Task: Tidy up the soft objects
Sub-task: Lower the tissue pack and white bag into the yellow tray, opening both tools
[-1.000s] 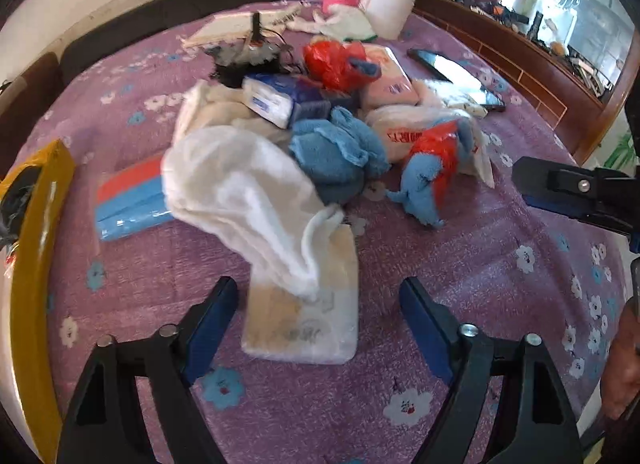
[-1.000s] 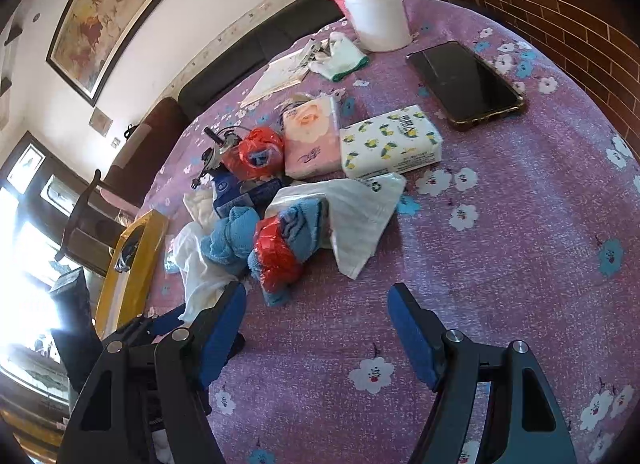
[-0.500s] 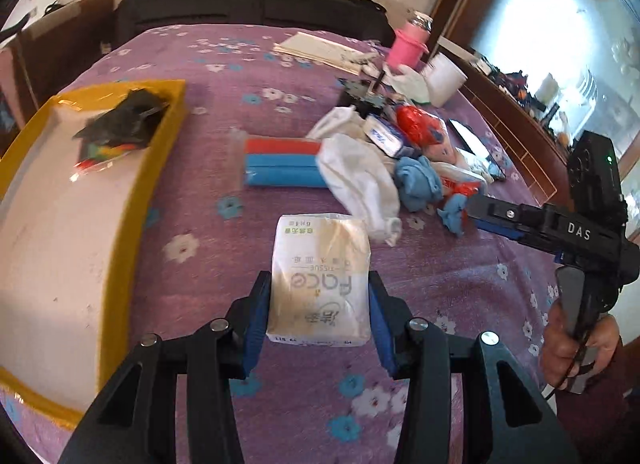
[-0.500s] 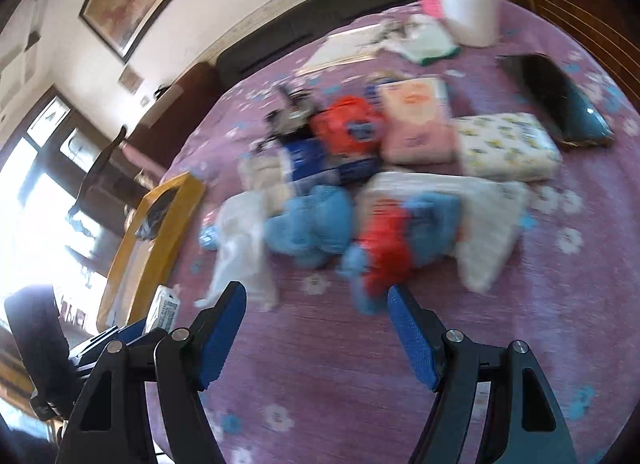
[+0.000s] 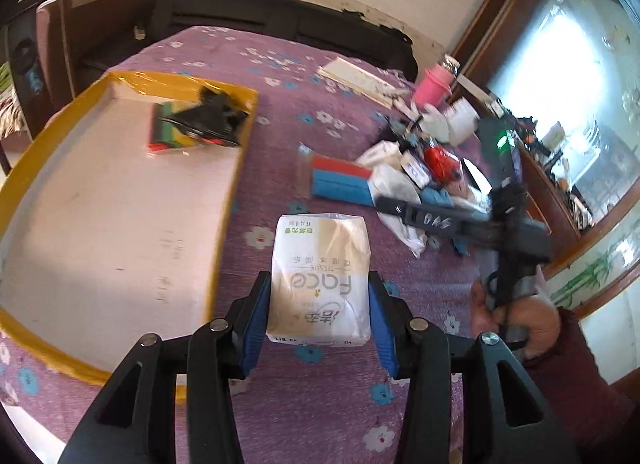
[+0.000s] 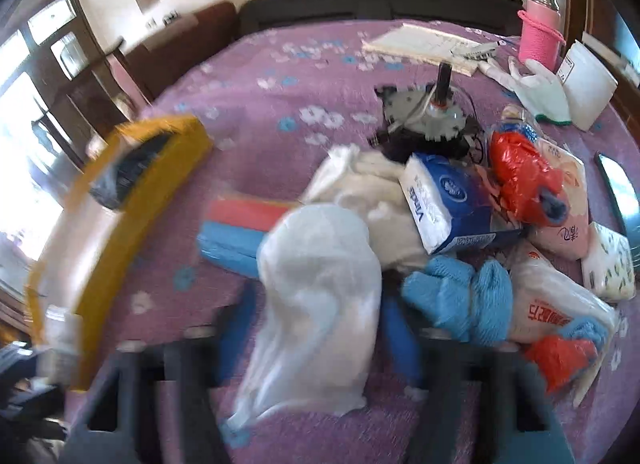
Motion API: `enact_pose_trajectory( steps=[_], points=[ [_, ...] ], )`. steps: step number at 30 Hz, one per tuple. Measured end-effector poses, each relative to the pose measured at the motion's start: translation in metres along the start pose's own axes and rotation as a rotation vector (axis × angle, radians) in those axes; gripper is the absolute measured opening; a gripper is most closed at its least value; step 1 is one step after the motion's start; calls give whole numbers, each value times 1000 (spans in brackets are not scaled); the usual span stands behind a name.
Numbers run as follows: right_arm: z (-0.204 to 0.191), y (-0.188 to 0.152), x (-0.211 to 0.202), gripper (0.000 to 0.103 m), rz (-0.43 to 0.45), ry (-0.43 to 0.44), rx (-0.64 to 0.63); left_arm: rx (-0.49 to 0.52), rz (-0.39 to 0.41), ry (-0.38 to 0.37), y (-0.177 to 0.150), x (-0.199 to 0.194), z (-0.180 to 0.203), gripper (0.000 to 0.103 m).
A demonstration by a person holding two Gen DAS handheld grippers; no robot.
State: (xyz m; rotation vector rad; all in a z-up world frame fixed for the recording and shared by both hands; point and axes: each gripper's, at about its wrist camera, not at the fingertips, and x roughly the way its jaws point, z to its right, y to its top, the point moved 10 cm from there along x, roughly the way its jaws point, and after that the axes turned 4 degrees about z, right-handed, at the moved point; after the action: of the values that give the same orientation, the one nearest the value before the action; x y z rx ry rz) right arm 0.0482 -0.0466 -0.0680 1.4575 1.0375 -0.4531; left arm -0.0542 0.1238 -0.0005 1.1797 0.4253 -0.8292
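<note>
The left gripper [image 5: 319, 302] is clamped on a white tissue pack [image 5: 320, 278], both blue pads [image 5: 256, 318] pressed against its sides, and the pack is held above the purple flowered tablecloth [image 5: 280, 136] at the centre of the left wrist view. At 9 o'clock from the pack, a yellow-rimmed tray [image 5: 230, 200] is seen, with a dark bundle [image 5: 204, 118] lying in its far corner. At 2 o'clock, the pile of soft goods is spread out, with a red and blue sponge pack [image 5: 340, 182] at its near edge. In the right wrist view, heavily blurred, the right gripper [image 6: 320, 328] is seen either side of a white plastic bag [image 6: 316, 304]; whether the bag is actually pinched cannot be told. At 3 o'clock from the bag a blue cloth [image 6: 460, 304] is lying, and at 1 o'clock a blue tissue box [image 6: 444, 204] is propped on the heap.
</note>
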Motion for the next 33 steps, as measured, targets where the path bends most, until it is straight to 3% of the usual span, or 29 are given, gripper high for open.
enact_pose_trajectory(
  steps=[7, 12, 23, 27, 29, 33],
  points=[
    [-6, 9, -44, 19, 86, 105, 78, -73, 53, 15, 32, -30, -48, 45],
    [-39, 33, -75, 19, 123, 232, 81, -78, 52, 123, 69, -30, -99, 45],
    [-185, 61, -23, 20, -29, 523, 27, -196, -21, 234, 124, 42, -212, 45],
    [-230, 55, 13, 20, -104, 528, -27, -207, -11, 277, 139, 58, -236, 56],
    [-243, 53, 35, 20, -132, 500, -46, -235, 0, 262, 144, 57, -241, 66],
    [-244, 53, 65, 20, -146, 422, -78, -244, 22, 227, 146, 47, -236, 70]
  ],
)
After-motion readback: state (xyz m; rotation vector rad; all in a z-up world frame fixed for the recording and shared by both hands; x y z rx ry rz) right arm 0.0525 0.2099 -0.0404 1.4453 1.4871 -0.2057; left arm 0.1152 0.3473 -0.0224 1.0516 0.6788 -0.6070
